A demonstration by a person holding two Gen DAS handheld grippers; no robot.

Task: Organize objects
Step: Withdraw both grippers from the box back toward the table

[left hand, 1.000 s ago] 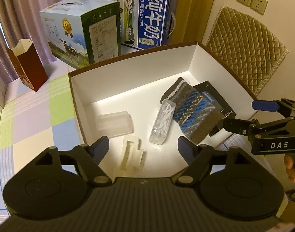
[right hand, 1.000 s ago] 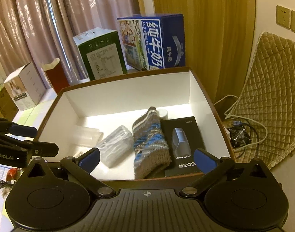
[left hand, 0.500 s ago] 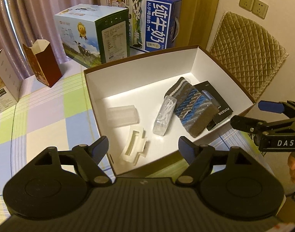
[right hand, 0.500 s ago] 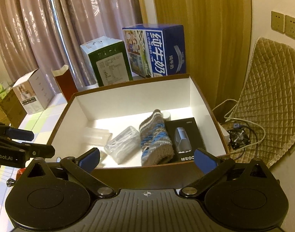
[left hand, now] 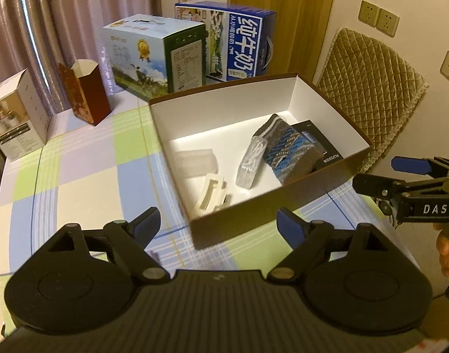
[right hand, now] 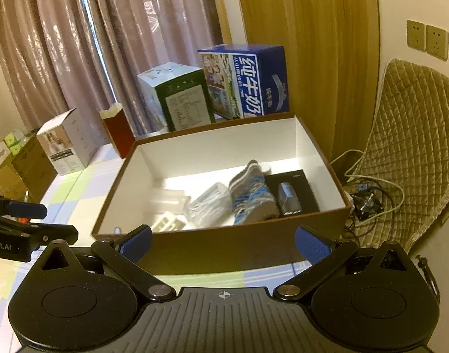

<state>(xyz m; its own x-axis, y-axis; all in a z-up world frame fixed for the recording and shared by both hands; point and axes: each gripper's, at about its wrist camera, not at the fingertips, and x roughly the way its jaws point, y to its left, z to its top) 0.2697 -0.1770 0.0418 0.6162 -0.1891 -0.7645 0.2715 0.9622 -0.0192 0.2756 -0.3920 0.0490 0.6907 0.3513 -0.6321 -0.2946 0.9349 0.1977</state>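
Left gripper (left hand: 217, 225) jaws wide, empty, above checked surface (left hand: 77, 176), right gripper (right hand: 223, 244) jaws wide, empty, just short of brown box (right hand: 224, 244), box holding knitted pouch (left hand: 289, 153), black carton (right hand: 295, 188), clear plastic cases (left hand: 196, 161), milk cartons (left hand: 242, 47) behind.

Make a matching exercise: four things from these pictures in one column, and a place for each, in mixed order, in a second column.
Things:
1. knit sock
2. black box
3. red carton
4. blue milk case

Places:
a. behind the big box, on the table
b. in the big box, at its right wall
c. left of the big box, by the curtain
d. in the big box, next to a clear packet

Pairs: 1-d, 2-b, 3-c, 4-a
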